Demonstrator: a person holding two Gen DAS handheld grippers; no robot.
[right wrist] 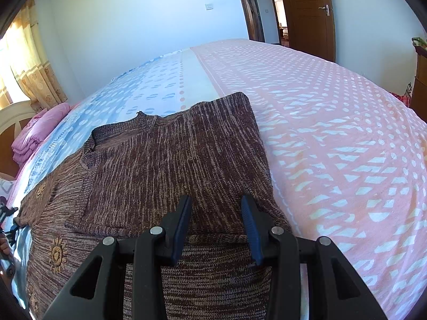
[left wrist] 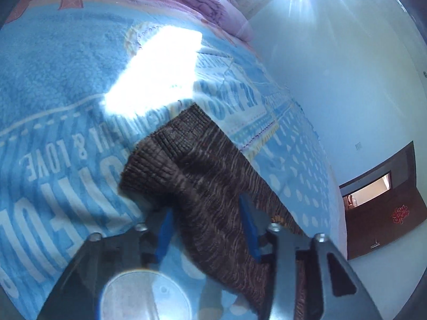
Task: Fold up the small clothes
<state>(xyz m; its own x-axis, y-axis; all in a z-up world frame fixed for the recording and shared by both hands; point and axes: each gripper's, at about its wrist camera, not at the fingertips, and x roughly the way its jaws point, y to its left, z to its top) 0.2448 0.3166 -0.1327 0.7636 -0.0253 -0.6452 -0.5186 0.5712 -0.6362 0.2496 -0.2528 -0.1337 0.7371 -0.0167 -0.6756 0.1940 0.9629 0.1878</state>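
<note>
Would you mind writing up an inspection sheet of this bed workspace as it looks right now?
Surface: bedspread, pink dotted part on the right, blue lettered part on the left; bright sun patch on the blue.
Job's things: brown knit sweater lying on the bed, one part folded over the body; sleeve with ribbed cuff runs between the left fingers.
Clutter: folded pink blanket near the headboard.
Grippers: left gripper open around the sleeve; right gripper open, over the sweater's near edge.
Cables: nothing seen.
Surroundings: brown door open, curtain at a sunny window, pale wall.
</note>
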